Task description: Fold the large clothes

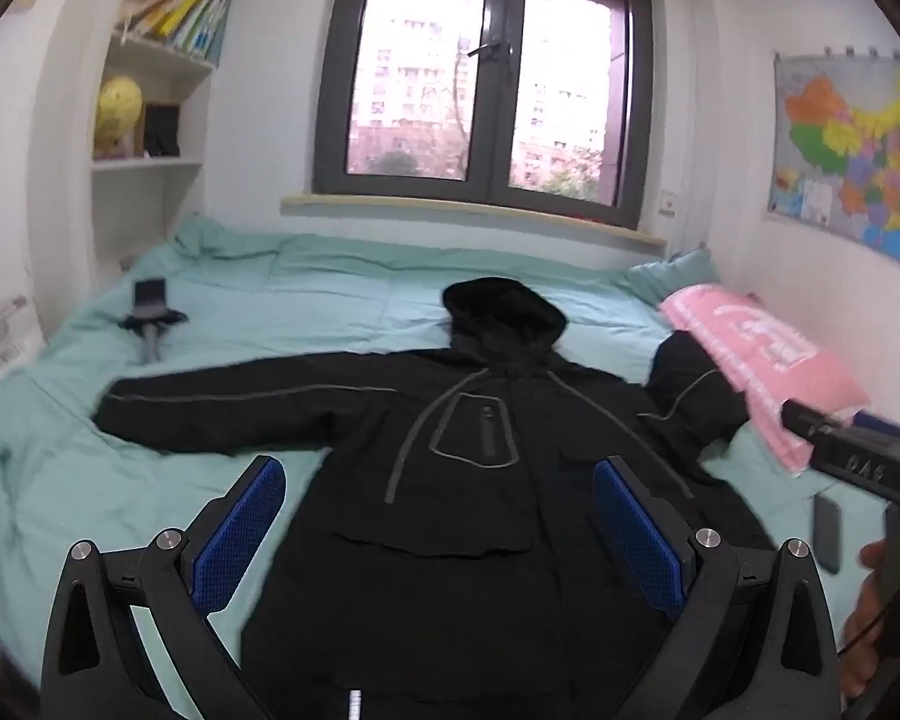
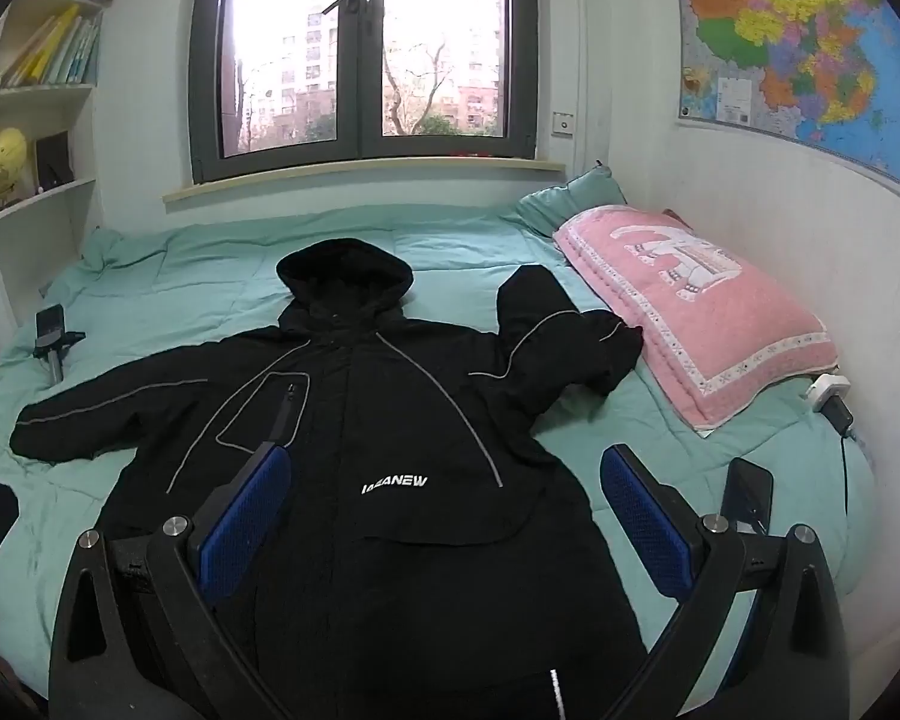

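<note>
A black hooded jacket [image 1: 468, 480] lies face up and spread flat on the teal bed [image 1: 330, 312]. Its hood [image 1: 501, 306] points to the window, its left sleeve [image 1: 222, 414] is stretched out, and its right sleeve [image 2: 564, 336] is bent beside the pink pillow. The jacket also shows in the right wrist view [image 2: 390, 450]. My left gripper [image 1: 438, 516] is open and empty above the jacket's lower body. My right gripper [image 2: 447, 504] is open and empty above the jacket's lower right part.
A pink pillow [image 2: 702, 300] lies at the bed's right side against the wall. A phone on a small stand [image 1: 150, 315] sits on the bed at far left. A dark phone [image 2: 747, 495] lies near the right edge. A charger [image 2: 831, 399] is plugged in by the pillow.
</note>
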### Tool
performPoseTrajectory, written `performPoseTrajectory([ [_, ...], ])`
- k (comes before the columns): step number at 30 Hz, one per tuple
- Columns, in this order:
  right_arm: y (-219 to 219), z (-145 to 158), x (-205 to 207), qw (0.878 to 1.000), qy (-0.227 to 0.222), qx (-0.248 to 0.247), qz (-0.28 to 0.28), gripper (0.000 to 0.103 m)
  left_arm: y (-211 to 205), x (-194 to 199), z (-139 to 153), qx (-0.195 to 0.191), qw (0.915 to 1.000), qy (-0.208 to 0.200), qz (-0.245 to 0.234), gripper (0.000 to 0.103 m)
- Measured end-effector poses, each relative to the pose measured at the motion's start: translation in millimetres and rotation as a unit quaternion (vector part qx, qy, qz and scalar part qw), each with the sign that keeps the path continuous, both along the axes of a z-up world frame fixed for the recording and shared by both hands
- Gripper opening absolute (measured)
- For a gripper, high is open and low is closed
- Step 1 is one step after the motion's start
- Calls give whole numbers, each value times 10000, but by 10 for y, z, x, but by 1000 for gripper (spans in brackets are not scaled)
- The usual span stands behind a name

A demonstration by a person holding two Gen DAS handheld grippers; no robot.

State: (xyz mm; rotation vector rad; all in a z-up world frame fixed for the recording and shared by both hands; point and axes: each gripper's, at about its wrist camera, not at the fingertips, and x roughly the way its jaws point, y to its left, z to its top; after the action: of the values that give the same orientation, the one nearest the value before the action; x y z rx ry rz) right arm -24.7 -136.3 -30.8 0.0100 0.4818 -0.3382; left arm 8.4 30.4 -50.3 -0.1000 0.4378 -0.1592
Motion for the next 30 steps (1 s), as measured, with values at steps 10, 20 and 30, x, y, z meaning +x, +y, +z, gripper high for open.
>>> performPoseTrajectory([
  [10, -15, -241, 163, 9984, 529, 59, 185, 103, -44, -19, -375, 250, 9984, 447, 223, 102],
  [20, 8, -261, 174, 9981, 560, 93, 246, 103, -175, 6, -333, 607, 9968, 407, 314, 102],
  [30, -14, -296, 230, 9973, 662, 220, 238, 103, -144, 57, -357, 614, 9964, 489, 317, 102],
])
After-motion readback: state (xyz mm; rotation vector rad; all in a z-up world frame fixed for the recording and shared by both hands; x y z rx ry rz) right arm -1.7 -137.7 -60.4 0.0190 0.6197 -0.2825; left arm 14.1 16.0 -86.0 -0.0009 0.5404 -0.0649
